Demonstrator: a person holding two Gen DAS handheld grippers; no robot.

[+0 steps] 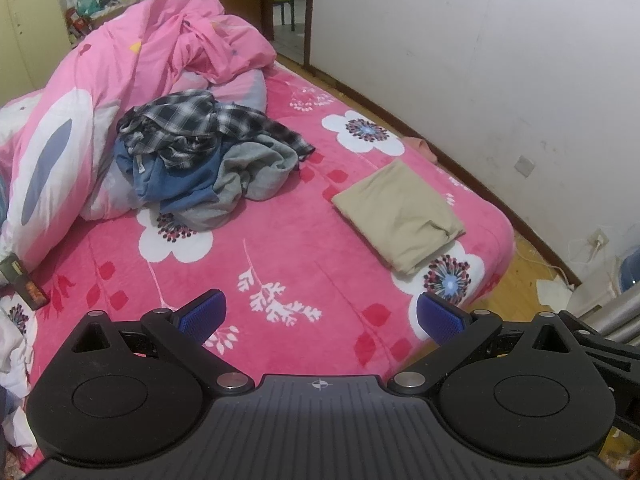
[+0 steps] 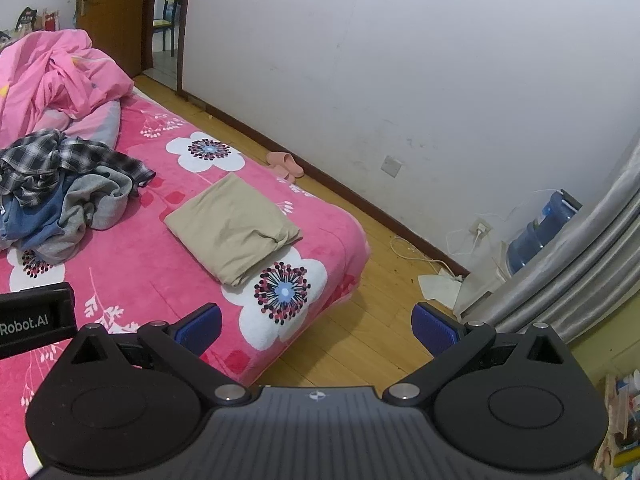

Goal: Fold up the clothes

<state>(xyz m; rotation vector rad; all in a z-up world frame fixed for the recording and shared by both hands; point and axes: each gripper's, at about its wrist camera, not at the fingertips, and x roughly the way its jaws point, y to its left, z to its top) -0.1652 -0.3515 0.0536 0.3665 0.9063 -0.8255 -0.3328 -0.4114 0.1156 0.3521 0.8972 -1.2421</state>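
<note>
One garment, the folded beige piece [image 1: 398, 216], is lying finished near the bed's [image 1: 280, 344] right edge, close to its near corner, while a heap of unfolded clothes [image 1: 208, 160] is waiting toward the middle, against the pink duvet [image 1: 120, 80]. Both the left gripper [image 1: 320, 316] and right gripper [image 2: 316, 326] are hovering with fingers spread, grasping nothing; most folding is judged remaining.

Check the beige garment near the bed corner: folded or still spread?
Folded. The beige garment lies as a flat, layered rectangle on the pink bedspread, apart from the crumpled clothes pile.
</note>
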